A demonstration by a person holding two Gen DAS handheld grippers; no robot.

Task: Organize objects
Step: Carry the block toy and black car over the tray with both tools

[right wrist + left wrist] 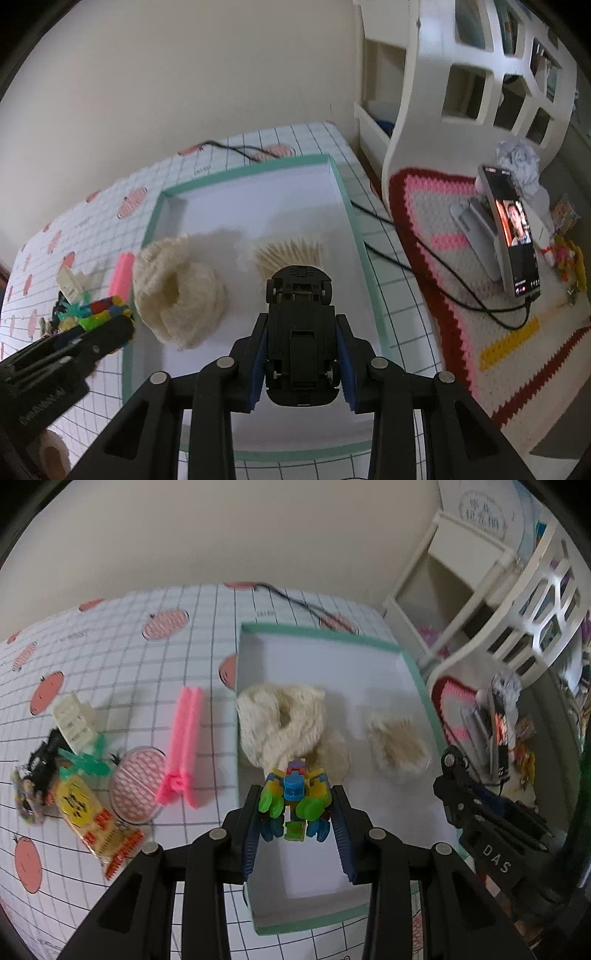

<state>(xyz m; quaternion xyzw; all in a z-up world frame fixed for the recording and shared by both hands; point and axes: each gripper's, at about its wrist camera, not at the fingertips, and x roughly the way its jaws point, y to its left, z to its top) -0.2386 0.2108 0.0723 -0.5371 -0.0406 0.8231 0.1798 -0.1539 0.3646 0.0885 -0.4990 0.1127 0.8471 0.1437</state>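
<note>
The left tongs (295, 812) are clamped on a colourful block toy (295, 794), held over the near part of the green-rimmed box (410, 664); the right tongs (301, 354) are clamped on a black toy car (301, 332), underside up, also over the box. Both loads look ready to be set down inside.

The box sits on the gridded bench (129, 627) and already holds a cream knitted piece (280, 720) and a fluffy beige pad (397, 742). The knitted piece slumps over the left wall, so the block toy, released where it hangs, could land on the soft heap and tip or roll out over the rim.

The two tongs hang near each other over the same box; lowering both at once risks a bump that jars a load loose. The car is gripped by its smooth sides, and I judge it could slip if the grip eases early, then roll on its wheels.

Still on the bench, left of the box, lie a pink clip (183, 746), a white claw clip (74, 720) and a round pink case (136, 782); a low sweep there could scatter them
</note>
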